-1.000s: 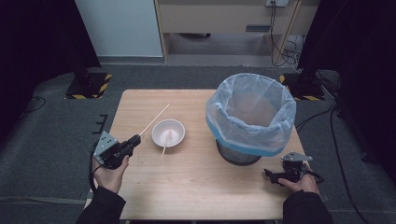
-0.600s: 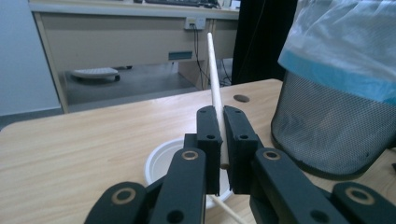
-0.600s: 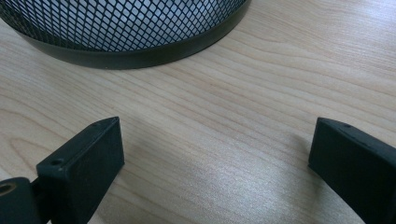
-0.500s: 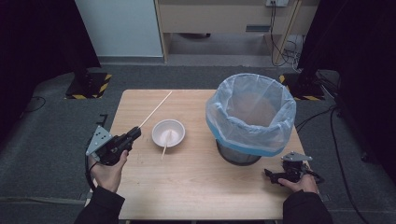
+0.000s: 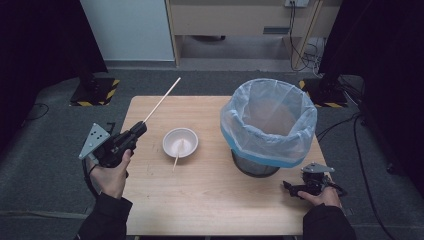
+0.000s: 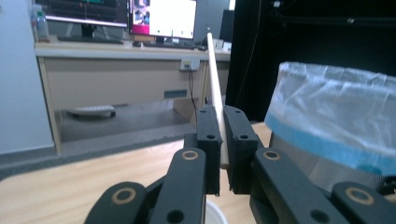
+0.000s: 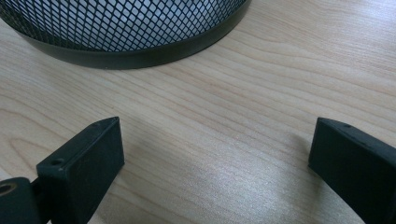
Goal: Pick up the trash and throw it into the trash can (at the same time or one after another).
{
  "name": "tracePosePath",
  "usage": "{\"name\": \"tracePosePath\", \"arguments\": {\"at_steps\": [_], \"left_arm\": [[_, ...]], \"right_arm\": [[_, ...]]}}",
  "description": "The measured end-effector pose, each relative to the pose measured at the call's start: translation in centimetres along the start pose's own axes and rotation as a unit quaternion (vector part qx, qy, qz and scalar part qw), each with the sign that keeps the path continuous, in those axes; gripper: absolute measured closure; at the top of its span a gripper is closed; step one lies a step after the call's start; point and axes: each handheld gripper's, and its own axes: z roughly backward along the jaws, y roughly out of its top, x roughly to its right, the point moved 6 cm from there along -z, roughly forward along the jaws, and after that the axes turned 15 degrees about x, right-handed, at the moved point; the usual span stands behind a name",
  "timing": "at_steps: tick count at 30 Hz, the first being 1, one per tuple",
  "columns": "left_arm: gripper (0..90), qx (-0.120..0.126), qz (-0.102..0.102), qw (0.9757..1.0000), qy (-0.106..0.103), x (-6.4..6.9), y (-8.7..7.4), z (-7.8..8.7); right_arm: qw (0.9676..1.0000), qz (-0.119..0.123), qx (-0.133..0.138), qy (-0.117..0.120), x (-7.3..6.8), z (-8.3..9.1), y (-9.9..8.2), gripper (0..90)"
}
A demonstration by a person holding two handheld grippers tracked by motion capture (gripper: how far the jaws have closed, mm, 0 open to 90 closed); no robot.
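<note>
On table, bowl [image 5: 180, 142] holding chopstick [image 5: 178, 152], lined bin [image 5: 269, 126]

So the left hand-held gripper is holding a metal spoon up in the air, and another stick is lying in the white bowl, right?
Not a spoon: the left hand-held gripper is shut on a pale wooden stick, as the left gripper view shows. The second stick does lie in the white bowl.

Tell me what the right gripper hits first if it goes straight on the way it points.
Probably the bin's black mesh base. The right gripper, jaws open, lies low on the table with bare wood between it and the base. Depth is hard to judge.
</note>
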Motion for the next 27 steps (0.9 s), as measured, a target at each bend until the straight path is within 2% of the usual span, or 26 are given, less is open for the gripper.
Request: {"name": "tracePosePath", "arguments": {"at_steps": [6,18,27], "left_arm": [[85.5,0.018,-0.002,0.9998,-0.010,0.8,1.4,-1.5],[85.5,0.033,0.000,0.9989,-0.034,2.7,2.4,-4.3],[85.5,0.046,-0.004,0.9968,-0.066,5.5,3.6,-7.1]], "right_arm": [[1.0000,0.000,0.000,0.000,0.0,0.0,0.0,3.5],[1.0000,0.000,0.000,0.001,0.0,0.0,0.0,3.4],[1.0000,0.000,0.000,0.001,0.0,0.0,0.0,3.4]]}}
